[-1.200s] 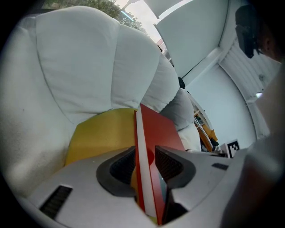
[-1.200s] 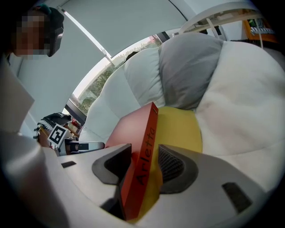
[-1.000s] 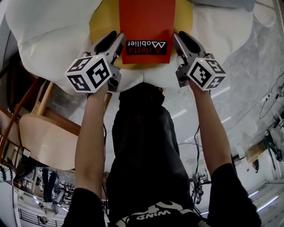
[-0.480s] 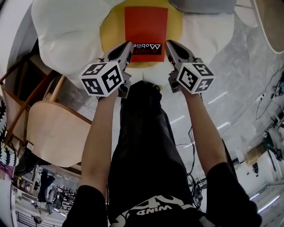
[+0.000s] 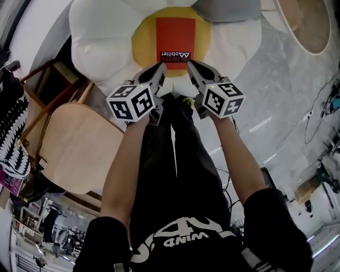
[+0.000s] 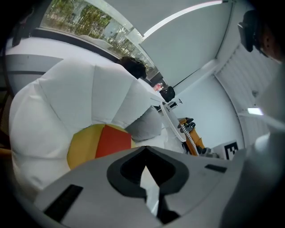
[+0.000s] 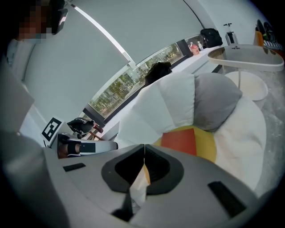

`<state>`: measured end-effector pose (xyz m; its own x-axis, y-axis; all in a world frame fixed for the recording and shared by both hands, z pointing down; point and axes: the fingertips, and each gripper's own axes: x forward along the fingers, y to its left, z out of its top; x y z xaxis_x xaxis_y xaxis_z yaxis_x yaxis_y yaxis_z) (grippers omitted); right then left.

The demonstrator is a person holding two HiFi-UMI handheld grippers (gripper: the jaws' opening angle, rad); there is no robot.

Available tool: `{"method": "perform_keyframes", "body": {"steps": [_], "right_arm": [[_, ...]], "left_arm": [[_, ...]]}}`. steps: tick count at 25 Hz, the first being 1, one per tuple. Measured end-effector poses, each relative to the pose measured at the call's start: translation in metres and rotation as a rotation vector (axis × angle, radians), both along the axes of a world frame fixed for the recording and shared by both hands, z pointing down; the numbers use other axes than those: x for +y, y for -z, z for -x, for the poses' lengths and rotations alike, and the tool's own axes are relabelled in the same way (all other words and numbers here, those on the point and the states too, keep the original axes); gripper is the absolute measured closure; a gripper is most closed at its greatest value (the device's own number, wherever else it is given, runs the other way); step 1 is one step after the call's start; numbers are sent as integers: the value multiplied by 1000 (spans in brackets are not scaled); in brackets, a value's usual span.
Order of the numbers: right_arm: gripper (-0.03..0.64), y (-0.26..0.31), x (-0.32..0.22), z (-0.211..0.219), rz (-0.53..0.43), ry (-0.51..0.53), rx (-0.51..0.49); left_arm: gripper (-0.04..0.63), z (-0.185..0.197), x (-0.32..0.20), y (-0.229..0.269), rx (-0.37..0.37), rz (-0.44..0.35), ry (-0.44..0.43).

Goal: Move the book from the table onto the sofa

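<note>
Tally: one red book [image 5: 176, 40], one flower-shaped sofa [image 5: 101, 37], one grey cushion [image 5: 228, 9], one wooden chair [image 5: 74, 149], one round table [image 5: 305, 24], two tongs, namely left tongs [image 5: 162, 67] and right tongs [image 5: 190, 64].

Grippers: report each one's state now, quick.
Left gripper: shut, holding nothing.
Right gripper: shut, holding nothing.

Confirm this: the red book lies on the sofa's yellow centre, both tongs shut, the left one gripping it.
Wrong: the left tongs are shut on nothing, clear of the red book, as the left gripper view shows. The rest holds.
</note>
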<state>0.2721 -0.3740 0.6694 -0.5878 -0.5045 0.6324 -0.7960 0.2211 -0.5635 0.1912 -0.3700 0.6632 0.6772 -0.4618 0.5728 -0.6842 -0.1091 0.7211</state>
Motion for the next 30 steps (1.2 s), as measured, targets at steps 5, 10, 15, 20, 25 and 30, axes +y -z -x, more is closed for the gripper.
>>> {"method": "perform_keyframes", "body": {"steps": [5,10,15,20,25,30], "right_arm": [[614,63,21,2,9,-15,-21],[615,141,45,5,-19,-9,-32],[615,209,66,10,-68,38,-40],[615,263,80,5,-118,95,-42],[615,309,92,-7,-161,125,-50],[615,349,102,-9,-210,136,-76]], "left_arm": [[587,4,21,65,3,-8,4],[587,5,41,146,1,-28,11],[588,4,63,212,-15,-51,9],[588,-5,78,265,-9,-101,-28],[587,-13,87,315,0,-171,-43],[588,-19,93,360,2,-256,-64]]}}
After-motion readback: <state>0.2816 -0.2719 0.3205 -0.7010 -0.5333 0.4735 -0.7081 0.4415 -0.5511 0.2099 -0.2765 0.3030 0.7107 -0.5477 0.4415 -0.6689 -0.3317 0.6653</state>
